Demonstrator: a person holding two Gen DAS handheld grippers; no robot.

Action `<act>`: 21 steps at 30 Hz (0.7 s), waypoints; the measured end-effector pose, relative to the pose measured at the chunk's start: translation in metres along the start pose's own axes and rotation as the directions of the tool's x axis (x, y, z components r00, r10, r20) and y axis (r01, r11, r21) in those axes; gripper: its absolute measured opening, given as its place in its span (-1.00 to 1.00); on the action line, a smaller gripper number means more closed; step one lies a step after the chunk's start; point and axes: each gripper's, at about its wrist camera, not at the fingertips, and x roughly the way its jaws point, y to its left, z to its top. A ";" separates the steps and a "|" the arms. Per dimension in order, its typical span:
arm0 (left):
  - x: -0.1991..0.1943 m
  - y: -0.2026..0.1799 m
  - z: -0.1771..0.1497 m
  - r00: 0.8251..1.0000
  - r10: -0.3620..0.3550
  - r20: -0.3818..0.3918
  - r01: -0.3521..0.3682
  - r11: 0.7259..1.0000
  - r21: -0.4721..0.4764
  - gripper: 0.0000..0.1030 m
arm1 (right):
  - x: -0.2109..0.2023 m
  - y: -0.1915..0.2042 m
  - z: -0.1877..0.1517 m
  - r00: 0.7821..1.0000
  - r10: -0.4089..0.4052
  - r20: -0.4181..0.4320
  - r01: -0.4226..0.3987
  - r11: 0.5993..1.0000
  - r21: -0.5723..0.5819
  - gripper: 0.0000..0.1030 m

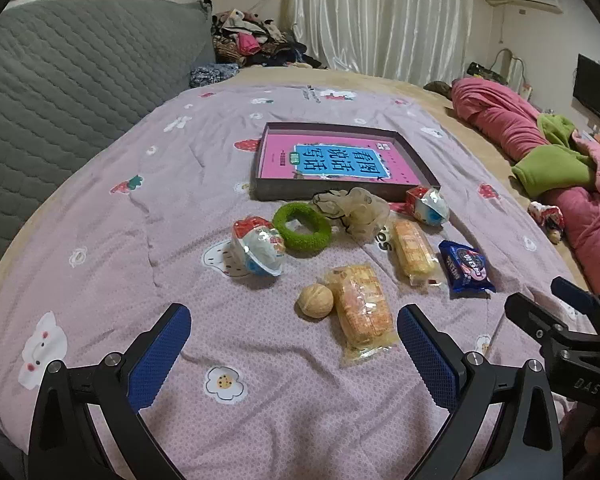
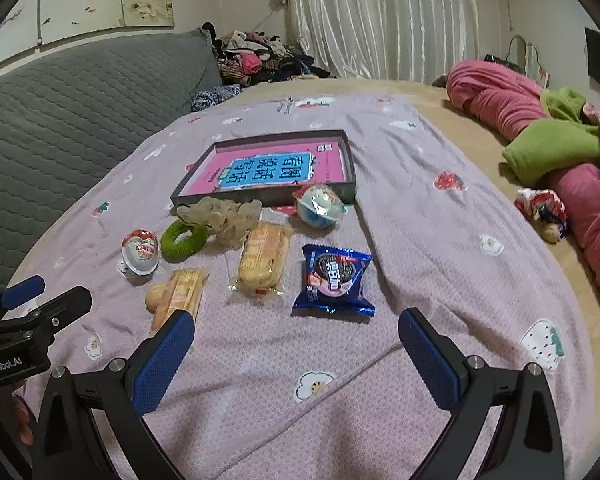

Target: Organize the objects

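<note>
here both grippers, left gripper (image 1: 294,344) and right gripper (image 2: 296,350), are hovering spread wide and empty. the snacks are lying just before the box (image 1: 342,196). the cookie packet (image 2: 334,280) is looking light, crinkly, slippery; grip across its flat middle.

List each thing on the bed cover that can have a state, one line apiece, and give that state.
Left gripper: open, holding nothing.
Right gripper: open, holding nothing.
Box: lidless, pink book flat inside.
Blue cookie packet: sealed, lying flat.
Walnut: whole, touching a wafer pack.
Green ring: flat on the cover.
</note>
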 end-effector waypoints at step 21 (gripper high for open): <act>0.009 0.007 0.004 0.999 -0.021 -0.035 0.021 1.000 -0.005 1.00 | 0.002 -0.005 0.011 0.999 -0.029 -0.024 0.028 0.999 -0.034 0.99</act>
